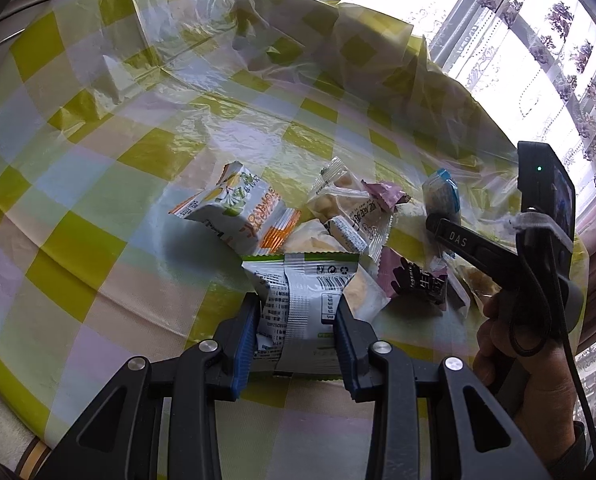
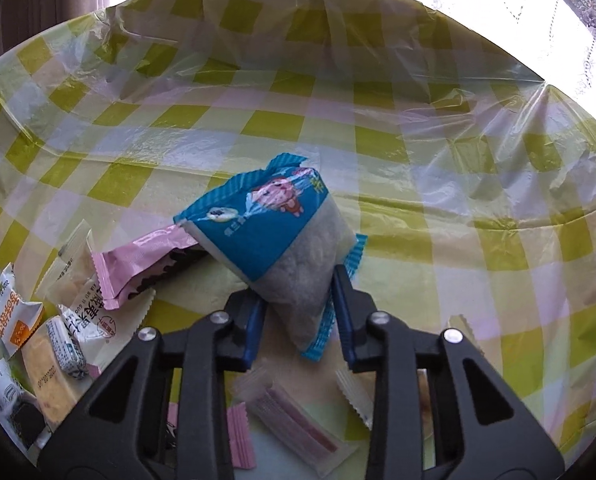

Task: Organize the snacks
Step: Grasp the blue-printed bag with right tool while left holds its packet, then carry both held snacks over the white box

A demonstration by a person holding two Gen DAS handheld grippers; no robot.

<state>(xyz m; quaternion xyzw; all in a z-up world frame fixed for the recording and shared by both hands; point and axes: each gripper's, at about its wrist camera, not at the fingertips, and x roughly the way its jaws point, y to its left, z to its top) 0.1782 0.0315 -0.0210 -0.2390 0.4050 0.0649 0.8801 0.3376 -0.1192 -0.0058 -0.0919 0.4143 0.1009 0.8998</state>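
My left gripper is shut on a white and green snack packet, barcode side up, held just above the checked tablecloth. In the right wrist view, my right gripper is shut on a blue packet with a cartoon pig, tilted with its top raised. The left wrist view shows that right gripper at the right with the blue packet at its tip, and a hand holding it. A pile of loose snacks lies between the two grippers.
A white and orange packet and a pink wrapper lie in the pile. A clear-wrapped purple wafer sits under the right gripper. A crumpled clear plastic bag lies at the back. A curtained window is at the right.
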